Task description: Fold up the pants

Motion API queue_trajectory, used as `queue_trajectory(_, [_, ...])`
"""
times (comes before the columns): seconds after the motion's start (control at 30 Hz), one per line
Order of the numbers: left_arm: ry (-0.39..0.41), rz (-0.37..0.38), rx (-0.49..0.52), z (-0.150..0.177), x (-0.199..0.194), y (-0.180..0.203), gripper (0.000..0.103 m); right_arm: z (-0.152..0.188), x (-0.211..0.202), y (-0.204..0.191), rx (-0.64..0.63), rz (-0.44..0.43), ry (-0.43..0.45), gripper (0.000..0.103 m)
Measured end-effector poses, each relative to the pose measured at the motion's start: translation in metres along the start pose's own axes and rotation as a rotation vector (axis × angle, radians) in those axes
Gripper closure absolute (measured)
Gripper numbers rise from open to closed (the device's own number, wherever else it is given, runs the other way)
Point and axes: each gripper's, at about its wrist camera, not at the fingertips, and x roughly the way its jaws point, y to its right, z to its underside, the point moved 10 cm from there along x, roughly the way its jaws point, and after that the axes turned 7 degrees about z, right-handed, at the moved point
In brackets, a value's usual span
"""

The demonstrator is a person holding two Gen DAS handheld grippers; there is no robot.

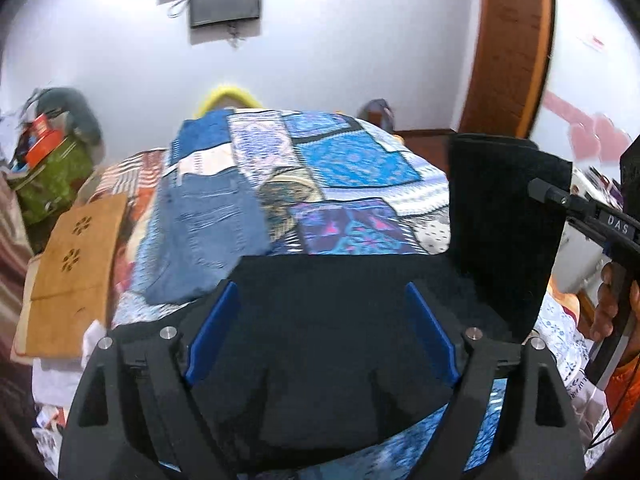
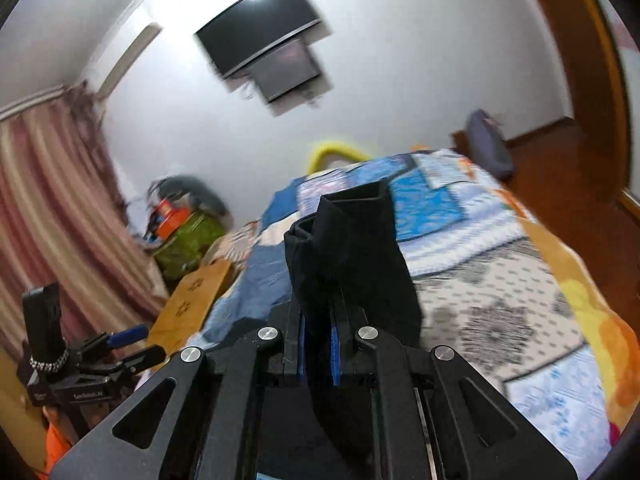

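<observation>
Left wrist view: two pairs of pants on the bed point(image 1: 360, 184). One is the black pants point(image 1: 340, 320), the other folded blue jeans point(image 1: 208, 232) lying to the left with their long axis running away from the camera. The left hand-held gripper point(image 1: 322, 332) is spread wide and released, with black fabric lying flat under it. The right hand-held gripper point(image 2: 318, 332) is clenched on one end of the black pants point(image 2: 356, 256), which stands up above the quilt. Two screens point(image 2: 264, 52) hang on the wall.

Pants point(image 1: 320, 340) on bed point(image 1: 360, 168); jeans point(image 1: 200, 232) left.
</observation>
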Motion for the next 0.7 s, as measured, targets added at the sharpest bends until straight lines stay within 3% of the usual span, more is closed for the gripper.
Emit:
queue_trajectory(0.13, [0.012, -0.031, -0.061, 0.011, -0.013, -0.029, 0.018, 0.021, 0.029, -0.037, -0.071, -0.063, -0.081, 0.095])
queue_trajectory(0.3, [0.004, -0.063, -0.108, 0.027, -0.023, -0.054, 0.018, 0.083, 0.065, -0.08, -0.177, -0.139, -0.24, 0.095])
queue_trajectory(0.47, [-0.019, -0.072, -0.141, 0.042, -0.02, -0.066, 0.018, 0.134, 0.084, -0.095, -0.273, -0.137, -0.356, 0.094])
queue_trajectory(0.6, [-0.034, -0.069, -0.142, 0.046, -0.015, -0.064, 0.018, 0.147, 0.091, -0.094, -0.299, -0.119, -0.434, 0.084])
queue_trajectory(0.7, [-0.039, -0.068, -0.125, 0.045, -0.011, -0.057, 0.018, 0.147, 0.079, -0.094, -0.305, -0.142, -0.455, 0.067])
